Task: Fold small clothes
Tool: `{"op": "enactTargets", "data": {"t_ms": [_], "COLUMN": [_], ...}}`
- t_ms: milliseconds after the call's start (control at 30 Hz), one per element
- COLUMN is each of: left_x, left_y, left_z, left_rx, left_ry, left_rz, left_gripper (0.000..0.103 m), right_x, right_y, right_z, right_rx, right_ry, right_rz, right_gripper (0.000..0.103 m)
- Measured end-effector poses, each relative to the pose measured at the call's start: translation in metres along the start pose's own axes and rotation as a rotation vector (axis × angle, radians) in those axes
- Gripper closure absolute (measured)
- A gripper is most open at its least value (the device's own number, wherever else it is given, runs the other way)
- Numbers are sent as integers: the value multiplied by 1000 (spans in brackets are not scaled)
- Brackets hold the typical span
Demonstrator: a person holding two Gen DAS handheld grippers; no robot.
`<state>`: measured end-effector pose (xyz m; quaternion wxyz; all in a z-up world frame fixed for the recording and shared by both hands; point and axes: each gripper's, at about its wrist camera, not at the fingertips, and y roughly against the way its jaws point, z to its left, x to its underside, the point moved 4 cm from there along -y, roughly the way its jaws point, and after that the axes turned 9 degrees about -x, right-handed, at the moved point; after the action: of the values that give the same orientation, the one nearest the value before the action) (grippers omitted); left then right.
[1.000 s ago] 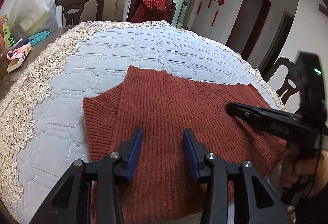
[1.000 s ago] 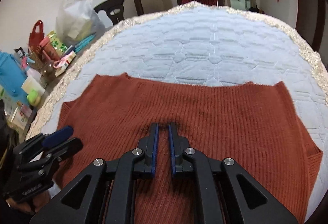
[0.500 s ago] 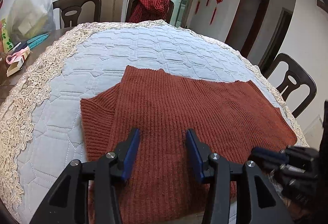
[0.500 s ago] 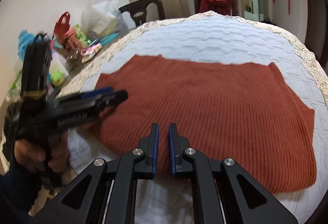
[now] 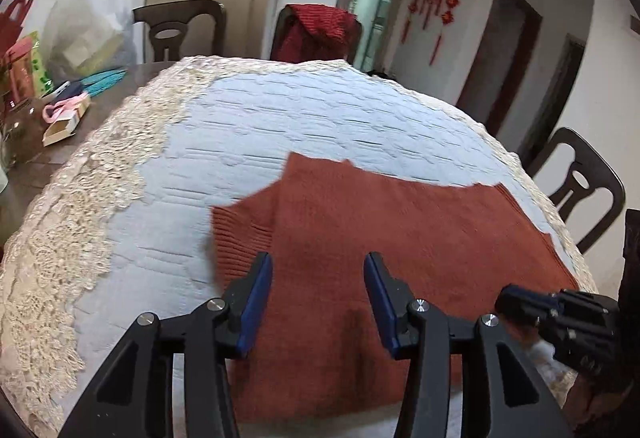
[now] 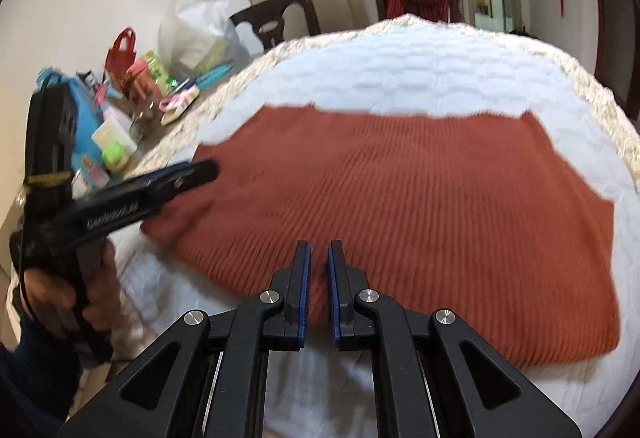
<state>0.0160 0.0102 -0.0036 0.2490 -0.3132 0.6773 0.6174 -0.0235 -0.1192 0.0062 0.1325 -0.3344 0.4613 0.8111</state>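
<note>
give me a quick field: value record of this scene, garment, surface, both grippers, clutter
garment: rust-red ribbed knit sweater, lying flat, one sleeve folded in at its left
surface: quilted pale blue table cover with lace edge
left gripper: open, above the sweater's near left part
right gripper: nearly closed, narrow gap, nothing between the fingers, over the near hem
clutter: white plastic bag, red gift bag beyond the cover's left edge

text: blurred white lettering, unreadable | on: left gripper [image 6: 200, 171] side

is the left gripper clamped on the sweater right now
No, the left gripper has its jaws spread wide above the rust sweater, with no fabric between them.
</note>
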Motion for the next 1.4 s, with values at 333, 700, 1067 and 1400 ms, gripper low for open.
{"op": "enactTargets", "data": {"t_ms": [333, 700, 1067, 1400], "left_x": [4, 3, 2, 2], "left_y": [-14, -25, -27, -28], "left_z": [15, 26, 21, 18], "left_rx": [-49, -68, -71, -61], "left_ry": [48, 106, 89, 76], "left_rz": [51, 91, 89, 88], "left_gripper": [53, 50, 47, 47], "right_x": [-27, -50, -23, -10], "right_y": [-26, -47, -22, -13], "right_z": [-18, -35, -10, -7], "right_rx": [43, 59, -1, -28], "right_ry": [-45, -95, -45, -33], "right_rz": [22, 45, 18, 4], "right_gripper": [95, 94, 93, 93]}}
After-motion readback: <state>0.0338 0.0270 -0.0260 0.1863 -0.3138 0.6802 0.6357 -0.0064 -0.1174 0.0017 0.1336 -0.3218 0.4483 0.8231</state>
